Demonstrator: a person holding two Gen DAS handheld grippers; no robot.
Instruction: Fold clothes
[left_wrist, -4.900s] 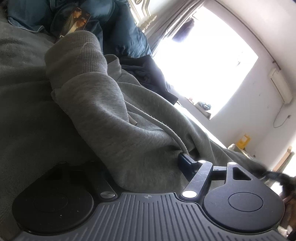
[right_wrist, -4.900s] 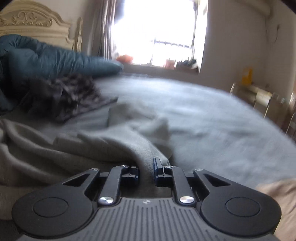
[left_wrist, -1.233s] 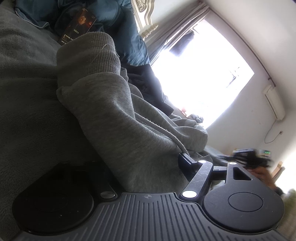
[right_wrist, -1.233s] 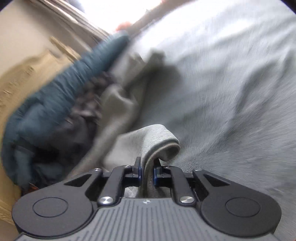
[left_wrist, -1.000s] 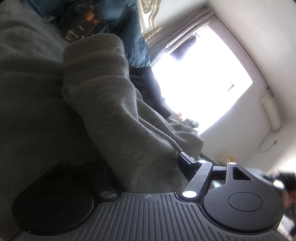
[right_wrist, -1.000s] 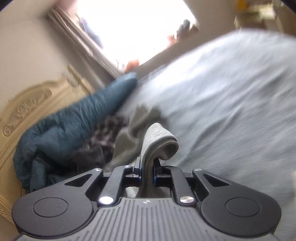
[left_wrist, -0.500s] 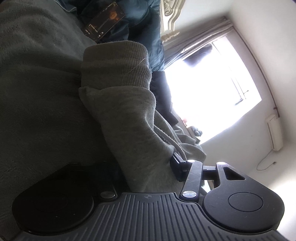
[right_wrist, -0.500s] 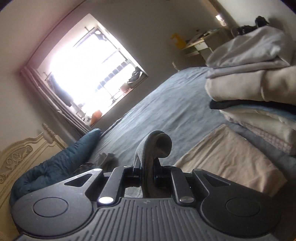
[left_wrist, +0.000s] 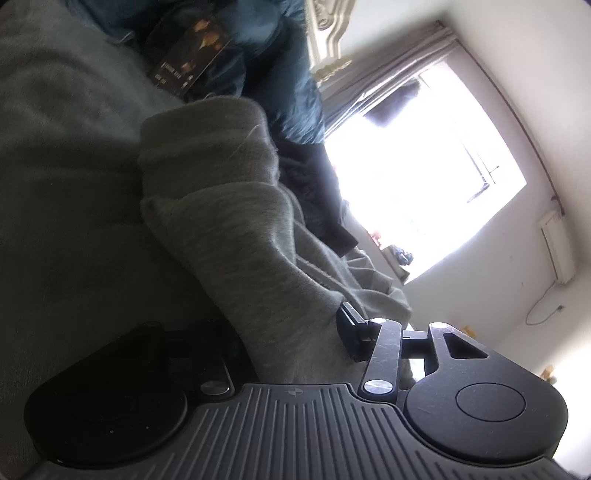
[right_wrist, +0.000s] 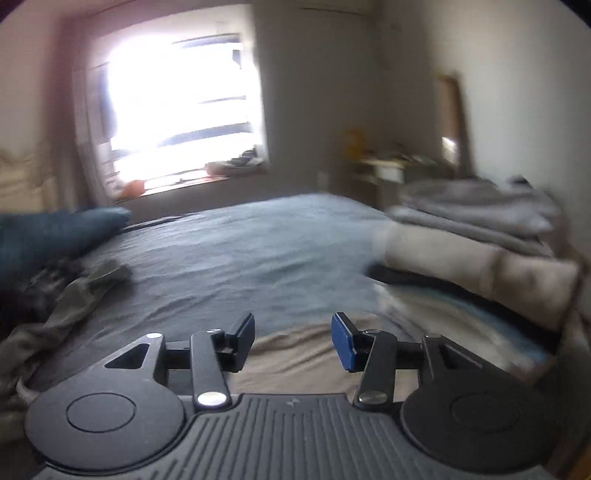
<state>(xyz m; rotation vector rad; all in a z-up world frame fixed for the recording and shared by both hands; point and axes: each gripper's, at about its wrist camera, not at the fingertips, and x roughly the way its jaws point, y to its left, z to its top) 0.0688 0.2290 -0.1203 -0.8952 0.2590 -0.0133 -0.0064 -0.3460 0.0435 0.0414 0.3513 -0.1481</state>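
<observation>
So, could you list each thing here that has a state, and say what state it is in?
Left claw: clamped on the grey garment.
Grey garment: bunched, unfolded, on the bed.
Right claw: opening, nothing between its jaws.
Stack: folded clothes piled on the bed.
Beige cloth: lying flat under the right claw.

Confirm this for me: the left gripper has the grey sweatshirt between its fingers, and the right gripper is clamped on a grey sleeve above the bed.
Not quite. The right wrist view shows the right gripper with nothing between its fingers; its jaws are opening, above a beige garment on the bed. The rest stands: in the left wrist view the left gripper has the grey sweatshirt between its fingers.
</observation>
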